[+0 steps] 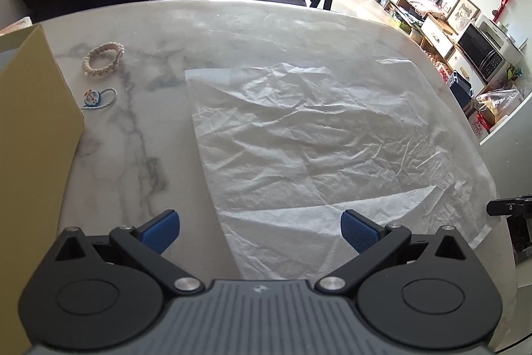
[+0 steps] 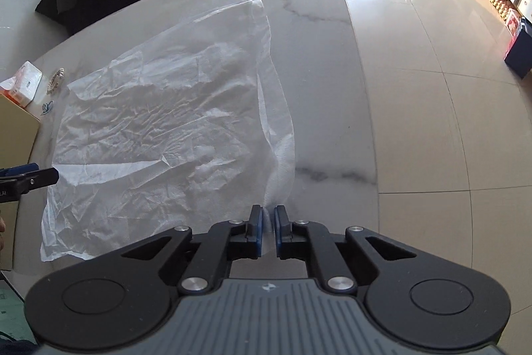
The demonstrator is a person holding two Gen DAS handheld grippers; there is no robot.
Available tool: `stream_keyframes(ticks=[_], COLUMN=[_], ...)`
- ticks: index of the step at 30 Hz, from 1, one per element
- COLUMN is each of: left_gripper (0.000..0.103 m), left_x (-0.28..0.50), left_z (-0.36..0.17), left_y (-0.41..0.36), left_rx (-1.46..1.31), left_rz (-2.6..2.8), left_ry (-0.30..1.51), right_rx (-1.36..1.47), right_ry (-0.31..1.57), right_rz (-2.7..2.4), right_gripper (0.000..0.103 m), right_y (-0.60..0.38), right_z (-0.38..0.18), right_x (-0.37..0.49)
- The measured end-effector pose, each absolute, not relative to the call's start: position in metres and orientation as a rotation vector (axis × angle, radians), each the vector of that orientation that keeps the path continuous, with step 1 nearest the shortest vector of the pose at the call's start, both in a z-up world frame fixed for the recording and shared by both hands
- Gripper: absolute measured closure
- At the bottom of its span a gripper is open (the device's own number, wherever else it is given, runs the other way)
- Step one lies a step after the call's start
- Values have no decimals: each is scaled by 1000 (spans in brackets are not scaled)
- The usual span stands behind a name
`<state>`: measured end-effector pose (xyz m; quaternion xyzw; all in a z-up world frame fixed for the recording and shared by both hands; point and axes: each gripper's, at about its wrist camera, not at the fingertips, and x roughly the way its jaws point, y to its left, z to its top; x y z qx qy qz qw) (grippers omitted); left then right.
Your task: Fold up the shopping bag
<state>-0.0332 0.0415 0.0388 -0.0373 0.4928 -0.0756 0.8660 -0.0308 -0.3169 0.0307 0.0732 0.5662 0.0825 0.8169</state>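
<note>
Right wrist view: right tongs [image 2: 268, 230] pinch the shopping bag [image 2: 159, 122] at its near-right edge; left tongs [image 1: 259, 232] gape empty; the first fold seems next, carrying that edge across.

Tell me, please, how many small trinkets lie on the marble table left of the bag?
2: a braided cream rope bracelet farther away, and a blue cartoon charm nearer, beside the cardboard box.
</note>
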Motion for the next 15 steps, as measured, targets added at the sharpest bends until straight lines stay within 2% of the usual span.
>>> stream_keyframes(ticks=[8, 11, 14, 15], left_gripper=[1, 1, 1, 1], left_x=[-38, -41, -42, -42], left_z=[37, 36, 38, 40], left_y=[47, 49, 48, 47], left_rx=[-69, -62, -55, -51], left_rz=[-148, -145, -147, -152], left_ry=[1040, 1043, 1038, 1034], right_rx=[175, 148, 60, 40], right_ry=[1270, 1276, 1203, 1175], right_rz=[275, 298, 273, 259], right_gripper=[81, 70, 51, 29], right_y=[-302, -302, -303, -303], right_z=[36, 36, 45, 49], right_x=[-50, -56, -57, -55])
